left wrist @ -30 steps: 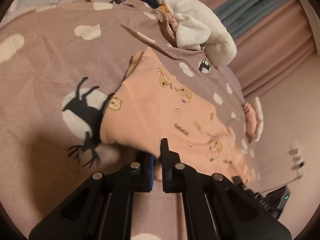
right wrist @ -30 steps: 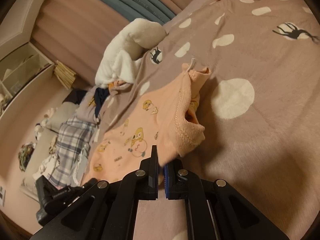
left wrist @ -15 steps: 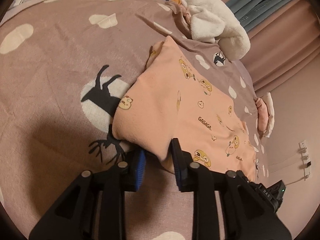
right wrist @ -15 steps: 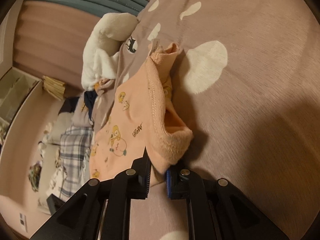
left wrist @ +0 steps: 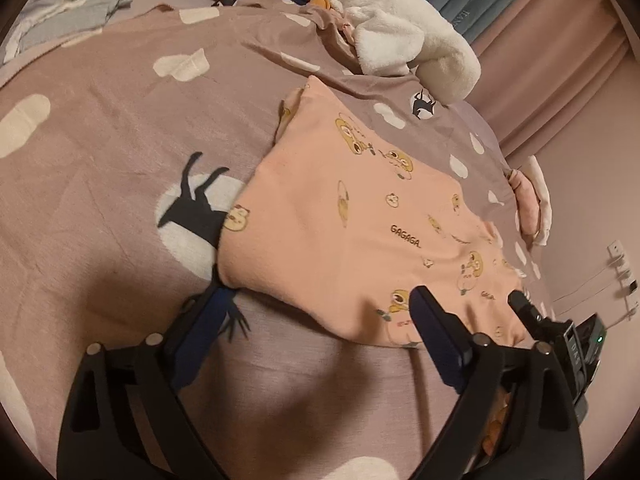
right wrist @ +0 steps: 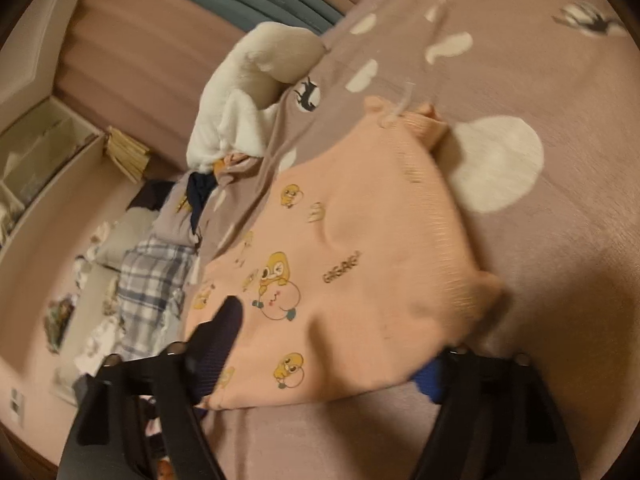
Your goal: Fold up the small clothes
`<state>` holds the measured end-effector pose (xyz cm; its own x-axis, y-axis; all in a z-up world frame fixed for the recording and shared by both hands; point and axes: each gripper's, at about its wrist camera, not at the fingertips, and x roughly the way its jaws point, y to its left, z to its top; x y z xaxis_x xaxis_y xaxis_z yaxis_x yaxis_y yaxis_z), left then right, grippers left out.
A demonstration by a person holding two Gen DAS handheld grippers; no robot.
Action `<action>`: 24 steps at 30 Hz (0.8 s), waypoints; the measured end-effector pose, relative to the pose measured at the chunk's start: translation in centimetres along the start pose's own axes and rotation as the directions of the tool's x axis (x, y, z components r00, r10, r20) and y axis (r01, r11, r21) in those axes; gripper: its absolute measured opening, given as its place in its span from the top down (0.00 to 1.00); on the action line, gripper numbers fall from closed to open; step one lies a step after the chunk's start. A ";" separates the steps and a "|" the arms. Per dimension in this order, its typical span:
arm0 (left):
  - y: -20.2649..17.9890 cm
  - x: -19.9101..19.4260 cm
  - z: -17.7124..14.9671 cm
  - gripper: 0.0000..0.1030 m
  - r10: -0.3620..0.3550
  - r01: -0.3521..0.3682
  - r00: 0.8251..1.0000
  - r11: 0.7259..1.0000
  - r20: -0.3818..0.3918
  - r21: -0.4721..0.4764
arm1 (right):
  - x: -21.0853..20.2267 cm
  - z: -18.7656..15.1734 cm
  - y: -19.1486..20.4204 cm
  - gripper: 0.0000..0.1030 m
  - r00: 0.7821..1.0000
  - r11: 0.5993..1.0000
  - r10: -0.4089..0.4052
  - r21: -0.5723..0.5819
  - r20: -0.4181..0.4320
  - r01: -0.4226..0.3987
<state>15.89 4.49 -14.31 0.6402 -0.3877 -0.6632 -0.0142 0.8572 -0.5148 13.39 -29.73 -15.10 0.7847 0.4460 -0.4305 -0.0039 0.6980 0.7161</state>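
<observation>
Both pairs of tongs have just been opening: a second ago each was clenched on the near hem of the peach cotton child's garment printed with yellow cartoon ducks point(left wrist: 340, 232), and now that hem has dropped and the cloth lies loose on the mauve bedspread with white spots and black deer silhouettes point(left wrist: 100, 128).

Left black two-finger gripper point(left wrist: 320, 312) – released, jaws spread wide. Its one finger sits at the garment's near left corner, the other overlaps the near edge further right; the hem lies between and just ahead of them, pinched by neither.

Right black two-finger gripper point(right wrist: 332, 340) – also released and wide. From its blurred camera the garment point(right wrist: 360, 248) fills the gap between the fingers, its near edge draped toward them, ribbed band on the far right side; no pad presses on it.

Beyond the garment a white fleecy bundle point(left wrist: 400, 28) rests at the bed's far edge
</observation>
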 end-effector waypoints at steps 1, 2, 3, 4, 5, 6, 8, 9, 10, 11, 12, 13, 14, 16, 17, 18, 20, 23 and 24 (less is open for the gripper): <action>0.2 0.0 -0.1 0.07 -0.013 0.013 1.000 1.000 0.003 0.001 | 0.3 -0.2 0.4 0.18 1.000 1.000 -0.021 -0.020 0.007 0.021; 0.5 0.1 -0.2 0.06 -0.031 0.031 0.999 1.000 0.009 0.000 | 0.6 -0.2 0.7 0.15 0.999 0.999 -0.039 -0.035 0.008 0.039; 0.7 0.1 -0.3 0.05 -0.049 0.049 0.999 0.999 0.017 0.001 | 1.0 -0.1 1.0 0.12 0.998 0.997 -0.055 -0.047 0.006 0.055; 0.9 0.1 -0.5 0.04 -0.055 0.054 0.998 0.998 0.022 0.009 | 1.2 0.1 1.1 0.11 0.998 0.997 -0.063 -0.049 0.007 0.063; 0.8 0.1 -0.7 0.03 -0.054 0.053 0.998 0.998 0.025 0.029 | 1.4 0.4 1.1 0.09 0.998 0.997 -0.059 -0.040 0.008 0.060; 0.6 0.1 -0.8 0.03 -0.050 0.049 0.998 0.998 0.028 0.050 | 1.5 0.6 1.0 0.09 0.999 0.998 -0.054 -0.032 0.007 0.054; 0.1 0.4 -1.3 0.01 -0.035 0.031 0.999 0.994 0.039 0.101 | 1.5 1.3 0.2 0.09 1.000 1.000 -0.025 0.016 0.019 0.025; -0.2 0.6 -1.6 0.00 -0.021 0.014 0.999 0.991 0.048 0.131 | 1.3 1.6 -0.4 0.09 0.999 0.999 0.003 0.051 0.035 -0.004; -0.5 0.9 -1.8 0.00 0.002 -0.010 0.998 0.988 0.056 0.154 | 1.0 1.8 -0.9 0.09 0.998 0.995 0.034 0.089 0.052 -0.039; -0.9 1.2 -2.0 0.00 0.026 -0.035 0.998 0.984 0.056 0.174 | 0.7 1.9 -1.4 0.09 0.996 0.990 0.064 0.119 0.069 -0.072; -0.9 1.3 -1.9 0.00 0.038 -0.048 0.998 0.982 0.055 0.184 | 0.3 2.0 -1.9 0.09 0.992 0.983 0.095 0.147 0.086 -0.107; -1.0 1.4 -1.9 0.00 0.044 -0.054 0.998 0.981 0.054 0.188 | 0.0 2.1 -2.4 0.10 0.987 0.975 0.123 0.173 0.099 -0.139; -0.9 1.5 -1.9 0.00 0.042 -0.051 0.998 0.981 0.054 0.186 | -0.1 2.1 -2.5 0.14 0.986 0.971 0.133 0.184 0.102 -0.150; -0.4 1.5 -1.6 0.00 0.023 -0.032 0.998 0.986 0.057 0.165 | -0.1 2.1 -2.7 0.23 0.993 0.975 0.094 0.195 0.076 -0.107; -0.3 1.5 -1.6 0.00 0.016 -0.025 0.998 0.987 0.059 0.157 | 0.0 2.2 -2.6 0.30 0.997 0.979 0.059 0.191 0.057 -0.069; 0.0 1.5 -1.5 0.00 0.006 -0.015 0.998 0.989 0.061 0.145 | 0.2 2.2 -2.5 0.36 0.999 0.982 0.023 0.185 0.043 -0.031; -0.1 1.3 -1.6 0.00 0.000 -0.009 0.998 0.990 0.063 0.141 | 0.4 2.2 -2.6 0.43 0.999 0.982 -0.014 0.188 0.047 0.004; -0.1 1.3 -1.6 0.00 0.002 -0.011 0.998 0.990 0.064 0.143 | 0.2 2.1 -3.5 0.51 0.995 0.970 -0.014 0.245 0.096 -0.010; -0.1 1.3 -1.6 0.00 0.003 -0.012 0.998 0.990 0.064 0.143 | 0.1 1.9 -3.9 0.55 0.992 0.965 0.006 0.261 0.126 -0.039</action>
<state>15.51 3.33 -15.99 0.6879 -0.3630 -0.6286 0.0883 0.9014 -0.4239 14.69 -33.46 -16.87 0.8565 0.3760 -0.3537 0.1275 0.5100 0.8507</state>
